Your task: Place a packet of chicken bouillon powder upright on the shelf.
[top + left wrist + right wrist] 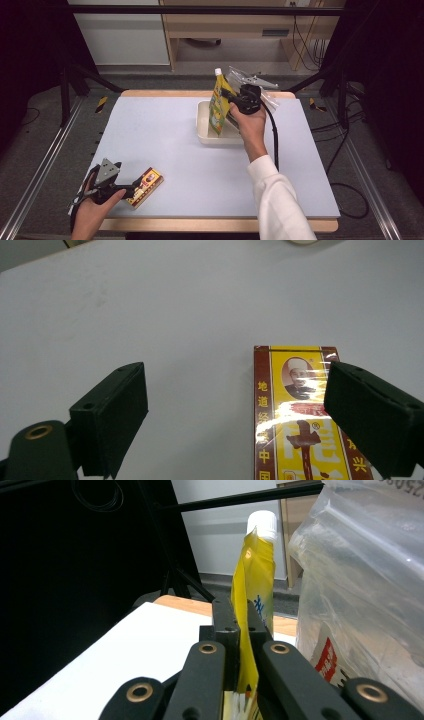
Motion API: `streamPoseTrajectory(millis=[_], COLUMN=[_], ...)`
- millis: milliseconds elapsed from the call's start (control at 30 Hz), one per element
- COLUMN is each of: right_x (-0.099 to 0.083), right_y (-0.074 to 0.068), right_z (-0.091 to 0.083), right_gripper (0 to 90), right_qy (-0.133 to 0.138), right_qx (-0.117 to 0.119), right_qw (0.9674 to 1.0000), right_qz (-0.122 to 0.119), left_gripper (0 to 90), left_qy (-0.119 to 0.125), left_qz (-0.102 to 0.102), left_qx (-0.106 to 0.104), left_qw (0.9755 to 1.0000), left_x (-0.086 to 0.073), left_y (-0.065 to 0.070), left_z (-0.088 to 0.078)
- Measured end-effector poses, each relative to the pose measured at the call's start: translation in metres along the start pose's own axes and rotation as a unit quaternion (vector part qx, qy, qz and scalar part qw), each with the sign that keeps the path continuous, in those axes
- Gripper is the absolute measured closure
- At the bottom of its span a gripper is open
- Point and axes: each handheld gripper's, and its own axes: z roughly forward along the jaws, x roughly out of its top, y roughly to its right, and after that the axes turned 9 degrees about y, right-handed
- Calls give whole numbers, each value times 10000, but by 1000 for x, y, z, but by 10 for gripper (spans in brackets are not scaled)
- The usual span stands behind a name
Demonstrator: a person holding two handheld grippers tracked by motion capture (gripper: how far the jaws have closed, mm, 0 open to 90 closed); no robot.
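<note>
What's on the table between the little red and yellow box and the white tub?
Nothing: in the high view, only bare table separates the box from the tub.

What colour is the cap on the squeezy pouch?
White, on a yellow pouch; the cap shows best in the right gripper view.

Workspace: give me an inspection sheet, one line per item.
Surface: pale mat on a wooden table, bare in the middle.
Job's things: yellow spout pouch upright over the white tray; red-and-yellow box flat near the front edge.
Clutter: clear plastic bag beside the pouch.
Grippers: right gripper shut on the pouch; left gripper open, one jaw over the box, the other over bare mat.
Cables: black cable trails from the right gripper.
Surroundings: metal rails, black frame, wooden furniture behind.
</note>
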Motion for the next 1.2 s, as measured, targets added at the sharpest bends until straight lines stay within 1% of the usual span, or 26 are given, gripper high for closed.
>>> streamPoseTrajectory(millis=[133, 267, 667, 700, 1200], right_x=[-1, -5, -15, -16, -24], right_y=[1, 2, 0, 1, 0], right_z=[0, 1, 2, 2, 2], right_gripper=[900, 900, 900, 900, 900], right_qy=[-6, -16, -86, -94, -155], right_qx=[-29, -31, -30, -11, 26], right_qw=[10000, 10000, 10000, 9999, 9999], right_qz=[-62, -62, 7, 53, 52], left_gripper=[103, 103, 103, 103, 102], left_qy=[-13, -22, -21, -22, -23], left_qz=[40, 44, 70, 79, 107], left_qx=[-14, -24, -23, -22, -42], left_qw=[10000, 10000, 10000, 10000, 9999], left_x=[0, 0, 1, 1, 1], left_y=[1, 1, 2, 2, 2], left_z=[0, 1, 0, 0, 0])
